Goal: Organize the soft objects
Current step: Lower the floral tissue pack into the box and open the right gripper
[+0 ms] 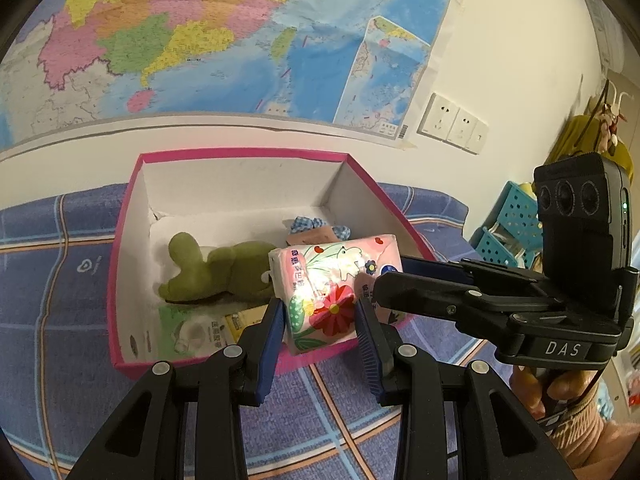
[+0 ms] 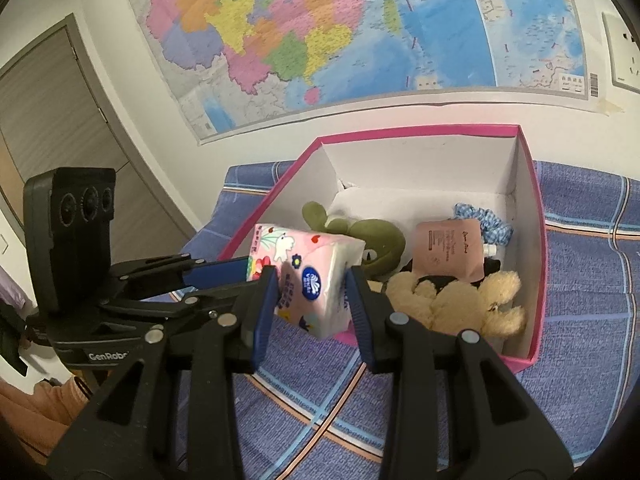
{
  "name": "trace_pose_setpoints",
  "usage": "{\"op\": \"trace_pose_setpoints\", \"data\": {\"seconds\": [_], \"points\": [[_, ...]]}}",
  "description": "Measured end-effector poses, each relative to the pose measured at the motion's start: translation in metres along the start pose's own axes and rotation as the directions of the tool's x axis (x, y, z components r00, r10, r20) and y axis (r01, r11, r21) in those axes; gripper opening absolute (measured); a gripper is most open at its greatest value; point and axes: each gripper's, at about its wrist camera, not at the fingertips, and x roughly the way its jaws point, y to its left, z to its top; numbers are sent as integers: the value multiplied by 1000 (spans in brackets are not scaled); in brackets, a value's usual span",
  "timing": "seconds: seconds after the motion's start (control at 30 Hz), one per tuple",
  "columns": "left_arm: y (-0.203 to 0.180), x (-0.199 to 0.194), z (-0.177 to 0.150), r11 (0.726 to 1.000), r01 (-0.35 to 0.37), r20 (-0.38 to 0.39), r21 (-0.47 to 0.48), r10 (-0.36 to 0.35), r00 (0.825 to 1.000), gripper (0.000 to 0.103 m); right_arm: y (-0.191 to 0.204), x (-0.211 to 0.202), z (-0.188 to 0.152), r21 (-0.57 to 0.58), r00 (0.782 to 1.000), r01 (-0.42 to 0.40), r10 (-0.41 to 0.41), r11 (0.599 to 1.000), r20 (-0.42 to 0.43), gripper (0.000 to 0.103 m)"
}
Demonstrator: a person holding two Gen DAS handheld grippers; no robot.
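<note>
Both of my hand-held grippers hold the one pink tissue pack [image 1: 334,290]. My left hand-held gripper [image 1: 318,322] is closed on its near end, blue pads pressed against the two flanks. My right hand-held gripper [image 2: 312,300] clamps the opposite end in the same way.

The pack hangs in the air over the near rim of the pink box [image 1: 248,156], partly above the box's interior and touching nothing beneath it. Its long axis runs roughly from one gripper to the other, tilted, so neither hand is the nearer; each has an end.

Inside the box lie a green plush [image 1: 216,270], a beige plush [image 2: 460,300], a pink pouch [image 2: 450,250] and a checked blue scrunchie [image 2: 486,218] (the floor is already crowded).

Judgement: the free space lies forward of the pack, beyond the green plush, so the coming move is forward and down. The box sits on a blue checked bedcover [image 2: 580,280].
</note>
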Motion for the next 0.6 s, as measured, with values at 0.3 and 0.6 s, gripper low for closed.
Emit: {"op": "trace_pose_setpoints", "data": {"seconds": [0.3,0.6], "points": [[14,27,9,999,-14,-49,-34,13,999,35,-20,19,7,48,1000,8,-7,999,-22,39],[30,46,6,995,-59,-92,-77,52,994,38,-41,49,6,98,995,61,-52,993,-91,40]]}}
